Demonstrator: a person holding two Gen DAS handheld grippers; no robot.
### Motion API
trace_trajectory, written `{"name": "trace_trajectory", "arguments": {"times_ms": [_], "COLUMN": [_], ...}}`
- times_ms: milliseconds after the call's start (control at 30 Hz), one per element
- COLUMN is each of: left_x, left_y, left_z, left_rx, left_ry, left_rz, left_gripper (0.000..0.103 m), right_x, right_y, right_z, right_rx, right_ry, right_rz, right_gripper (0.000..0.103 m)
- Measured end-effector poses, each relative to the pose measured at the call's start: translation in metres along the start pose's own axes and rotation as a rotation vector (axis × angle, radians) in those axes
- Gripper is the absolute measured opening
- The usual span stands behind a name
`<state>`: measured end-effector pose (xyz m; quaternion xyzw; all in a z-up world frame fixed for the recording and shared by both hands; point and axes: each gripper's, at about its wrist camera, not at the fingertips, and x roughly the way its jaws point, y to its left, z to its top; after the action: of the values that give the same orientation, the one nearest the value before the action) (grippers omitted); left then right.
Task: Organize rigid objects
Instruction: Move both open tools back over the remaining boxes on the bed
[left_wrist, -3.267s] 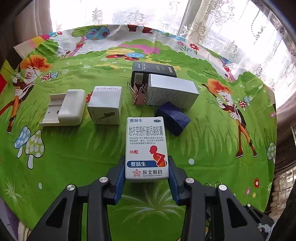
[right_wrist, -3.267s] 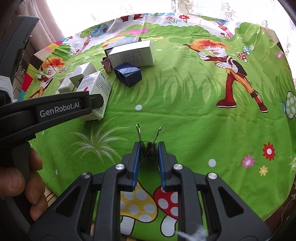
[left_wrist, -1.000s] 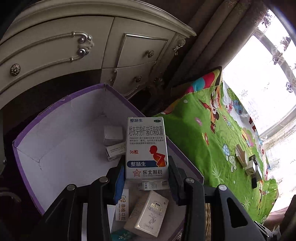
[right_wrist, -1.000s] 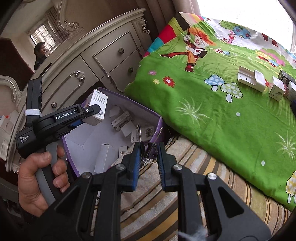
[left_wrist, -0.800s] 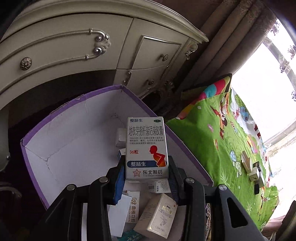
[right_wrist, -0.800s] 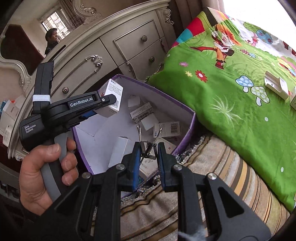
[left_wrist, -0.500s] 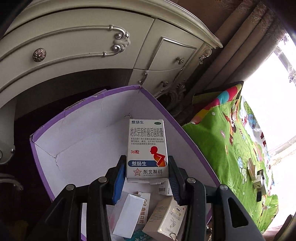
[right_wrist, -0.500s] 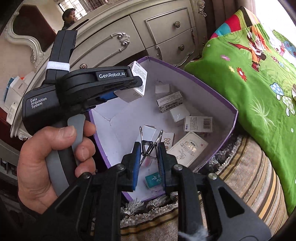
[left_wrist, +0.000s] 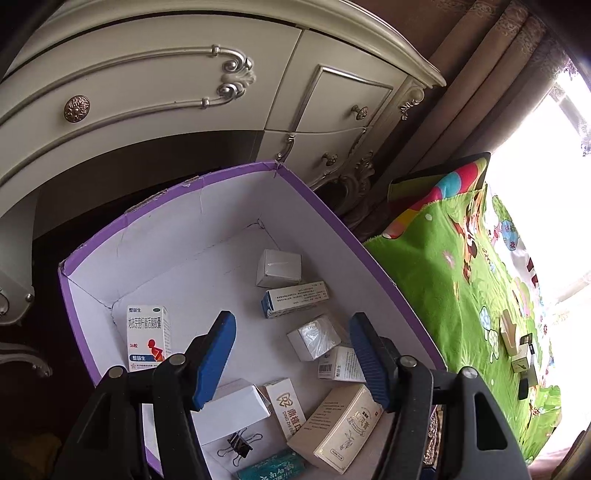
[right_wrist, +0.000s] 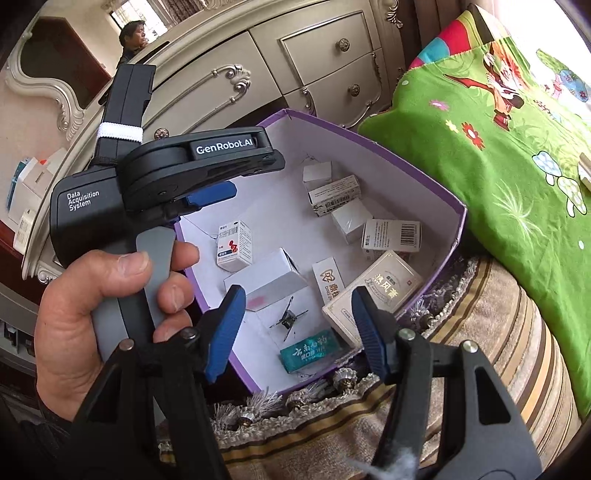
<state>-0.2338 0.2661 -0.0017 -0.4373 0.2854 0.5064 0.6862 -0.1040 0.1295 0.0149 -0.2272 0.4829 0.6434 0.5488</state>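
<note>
Left wrist: left tool just opened wide, empty, medicine box upright in purple box (liable to topple); right wrist: right tool just opened, empty, binder clip inside, rim snag possible.

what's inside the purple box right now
Inside the purple box: several small cartons, including the red-figure medicine box, a teal pack and a black binder clip. Gripper fingers hide part of the floor.
</note>
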Motion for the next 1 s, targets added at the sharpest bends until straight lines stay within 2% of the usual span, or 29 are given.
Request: {"name": "trace_trajectory", "arguments": {"times_ms": [267,500,600,1000], "left_x": [0.001,0.006,0.009,0.027], "left_y": [-0.040,-0.099,-0.130,-0.259], "left_z": [-0.004,-0.011,-0.014,-0.041], "left_rx": [0.068,0.156,0.204,0.407], "left_ry": [0.002,0.006,0.007,0.036], "left_rz": [-0.034,-0.087,-0.112,-0.205], "left_gripper": [0.065,0.065,0.065,0.065], "right_x": [-0.029,-0.057,-0.074,-0.146], "right_y": [-0.039,-0.088,-0.117,-0.248], "right_z": [0.001,0.004,0.004,-0.004], "right_rx": [0.067,0.096,0.120,0.348], "right_ry": [-0.050,-0.112,-0.144,-0.266], "right_rz": [-0.060,-0.182,-0.264,-0.441], "right_gripper": [0.064,0.064,0.065,0.067]}}
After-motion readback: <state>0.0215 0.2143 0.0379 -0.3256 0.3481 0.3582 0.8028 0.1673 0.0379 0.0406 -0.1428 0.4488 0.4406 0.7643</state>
